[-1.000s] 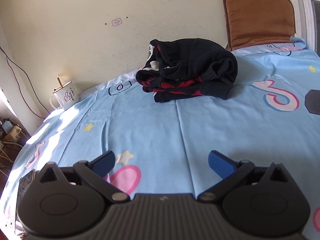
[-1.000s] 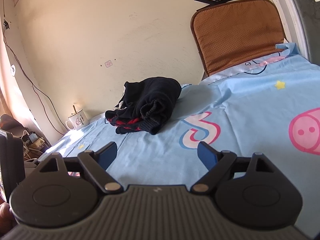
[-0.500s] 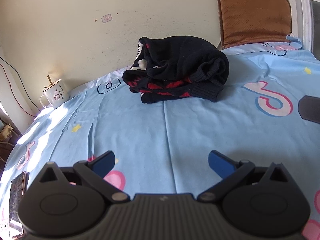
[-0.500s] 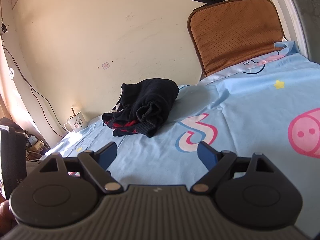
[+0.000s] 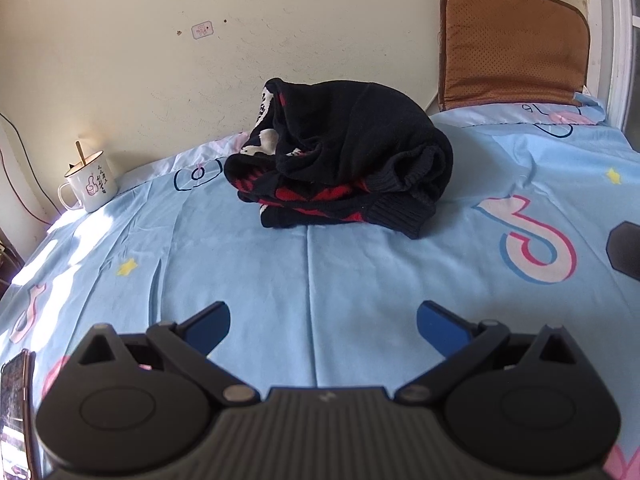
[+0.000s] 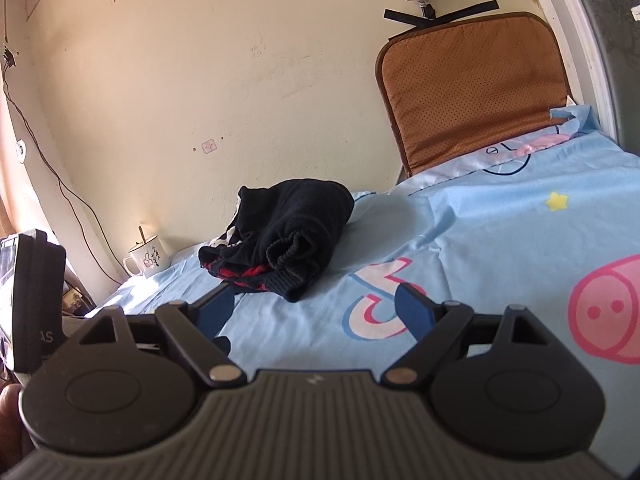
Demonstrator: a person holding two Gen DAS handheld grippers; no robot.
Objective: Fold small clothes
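Note:
A black knitted garment with red and white pattern (image 5: 344, 160) lies bunched in a heap on the light blue patterned sheet (image 5: 304, 272), near the far wall. It also shows in the right wrist view (image 6: 284, 236), left of centre. My left gripper (image 5: 323, 328) is open and empty, hovering over the sheet well short of the heap. My right gripper (image 6: 316, 312) is open and empty, low over the sheet, to the right of and short of the heap.
A white enamel mug (image 5: 90, 186) with a stick in it stands at the sheet's far left by the wall. A brown cushion (image 5: 512, 48) leans at the back right. A phone (image 5: 16, 408) lies at the left edge. A dark object (image 5: 626, 252) sits at the right.
Both grippers have moved closer to the garment heap, which looks larger now. Both stayed open.

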